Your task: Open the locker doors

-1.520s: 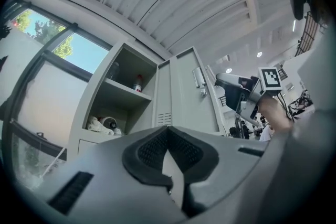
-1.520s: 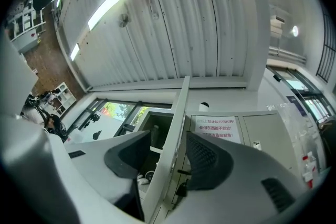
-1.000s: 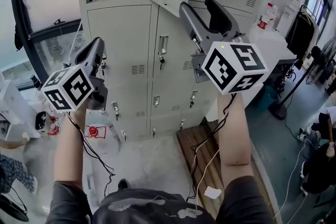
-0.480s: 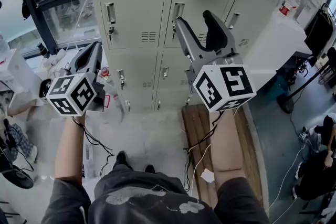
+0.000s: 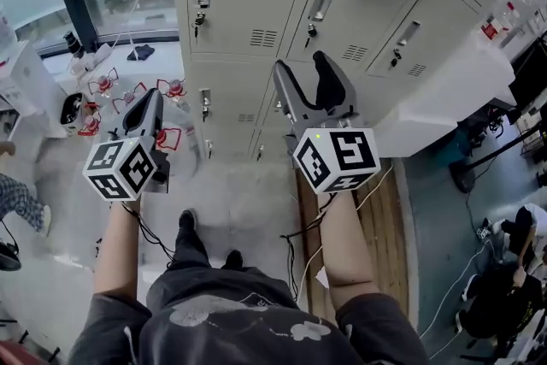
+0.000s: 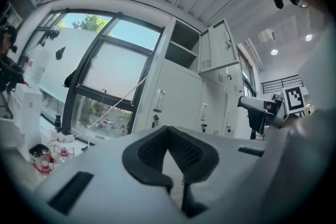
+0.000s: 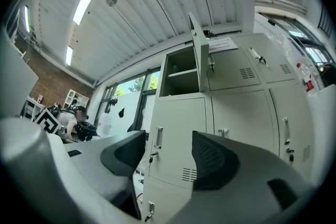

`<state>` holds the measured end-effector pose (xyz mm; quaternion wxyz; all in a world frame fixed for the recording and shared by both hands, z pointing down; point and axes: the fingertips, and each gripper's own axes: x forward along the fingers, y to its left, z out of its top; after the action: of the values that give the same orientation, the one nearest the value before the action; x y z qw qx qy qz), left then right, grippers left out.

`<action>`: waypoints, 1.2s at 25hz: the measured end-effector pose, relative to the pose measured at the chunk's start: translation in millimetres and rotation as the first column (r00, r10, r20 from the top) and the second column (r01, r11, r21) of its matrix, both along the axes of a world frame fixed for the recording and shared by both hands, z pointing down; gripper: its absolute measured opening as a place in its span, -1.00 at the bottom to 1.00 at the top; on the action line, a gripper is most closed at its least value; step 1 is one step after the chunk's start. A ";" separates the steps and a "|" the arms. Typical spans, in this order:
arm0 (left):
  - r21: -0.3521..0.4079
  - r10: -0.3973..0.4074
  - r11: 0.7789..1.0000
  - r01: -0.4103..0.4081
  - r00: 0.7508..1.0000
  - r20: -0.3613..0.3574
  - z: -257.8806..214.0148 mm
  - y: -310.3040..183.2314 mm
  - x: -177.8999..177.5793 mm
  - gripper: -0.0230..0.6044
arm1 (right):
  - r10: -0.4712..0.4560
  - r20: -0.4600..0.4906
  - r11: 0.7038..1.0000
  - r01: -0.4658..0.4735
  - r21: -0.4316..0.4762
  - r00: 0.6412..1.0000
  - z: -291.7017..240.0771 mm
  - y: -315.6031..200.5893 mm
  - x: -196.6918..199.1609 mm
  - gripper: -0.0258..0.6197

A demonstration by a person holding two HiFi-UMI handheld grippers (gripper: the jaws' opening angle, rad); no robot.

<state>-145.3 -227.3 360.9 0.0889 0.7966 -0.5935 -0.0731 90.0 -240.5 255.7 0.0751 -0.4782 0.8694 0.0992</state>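
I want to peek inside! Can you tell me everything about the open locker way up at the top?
The open locker is pale grey painted metal, in the top row at the window end of the bank. Its door is swung wide open, showing vent slots and a small latch. Inside it is shadowy, with a shelf across the middle. What lies inside cannot be made out. Nothing is touching it.

Nothing readable here, no words, no numbers. The left gripper's cube and the right gripper's cube show only black-and-white square marker patterns. There's a white sheet on an upper locker door, its print too small to read.
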 end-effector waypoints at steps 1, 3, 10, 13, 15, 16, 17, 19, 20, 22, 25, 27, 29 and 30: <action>-0.009 -0.005 1.000 0.005 1.000 -0.014 5.3 -2.5 -6.1 -0.90 | -0.001 -0.001 1.000 0.001 -0.013 1.000 6.5 -3.6 -5.6 -0.05; -0.018 -0.012 1.000 0.012 1.000 -0.023 12.0 -8.7 -17.9 -0.90 | -0.006 -0.003 0.999 0.006 -0.035 1.000 18.1 -9.8 -18.7 -0.05; -0.015 0.009 1.000 -0.009 1.000 0.021 8.6 -44.7 -45.3 -0.90 | -0.013 0.001 0.997 0.013 -0.079 1.000 36.6 -43.5 -67.6 -0.05; -0.029 0.021 0.999 -0.020 0.999 0.029 13.8 -65.0 -57.5 -0.90 | -0.011 -0.012 0.996 0.009 -0.089 1.000 42.2 -63.1 -88.0 -0.05; -0.039 0.028 0.999 -0.027 0.999 0.029 17.8 -77.8 -65.8 -0.90 | -0.005 -0.016 0.995 0.004 -0.098 1.000 45.7 -76.8 -98.7 -0.05; -0.042 0.033 0.999 -0.031 0.999 0.030 19.3 -83.9 -69.8 -0.90 | -0.003 -0.015 0.995 0.001 -0.103 1.000 47.2 -83.4 -103.6 -0.05; -0.043 0.037 0.998 -0.036 0.999 0.033 20.1 -90.0 -73.8 -0.90 | -0.001 -0.014 0.994 -0.001 -0.107 1.000 48.5 -89.9 -108.8 -0.05; -0.039 0.044 0.998 -0.042 0.998 0.037 18.8 -102.9 -82.4 -0.90 | 0.001 -0.017 0.994 -0.003 -0.111 1.000 49.8 -102.3 -119.9 -0.05; -0.035 0.047 0.998 -0.045 0.998 0.036 16.7 -109.6 -86.5 -0.90 | 0.000 -0.020 0.994 -0.002 -0.112 1.000 49.8 -108.4 -125.8 -0.05; -0.023 0.053 0.998 -0.052 0.998 0.033 11.4 -123.1 -93.1 -0.90 | -0.005 -0.024 0.994 0.003 -0.112 1.000 49.0 -120.5 -138.2 -0.05; -0.003 0.064 0.998 -0.064 0.997 0.043 5.7 -141.7 -99.3 -0.90 | -0.015 -0.035 0.994 0.011 -0.107 0.999 47.5 -137.7 -157.6 -0.05; 0.005 0.073 0.997 -0.074 0.996 0.049 4.1 -152.6 -102.5 -0.90 | -0.020 -0.041 0.994 0.016 -0.106 0.999 46.7 -148.8 -170.2 -0.05; 0.011 0.082 0.997 -0.083 0.995 0.049 3.4 -162.6 -106.1 -0.90 | -0.026 -0.047 0.994 0.021 -0.107 0.999 46.6 -160.0 -182.0 -0.05; 0.012 0.086 0.996 -0.086 0.995 0.047 3.6 -167.2 -108.2 -0.90 | -0.029 -0.049 0.994 0.023 -0.109 0.998 47.1 -165.4 -187.7 -0.05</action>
<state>-253.6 -394.5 364.6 0.0728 0.8234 -0.5600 -0.0549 -97.7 -405.9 302.8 0.0283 -0.4675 0.8813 0.0629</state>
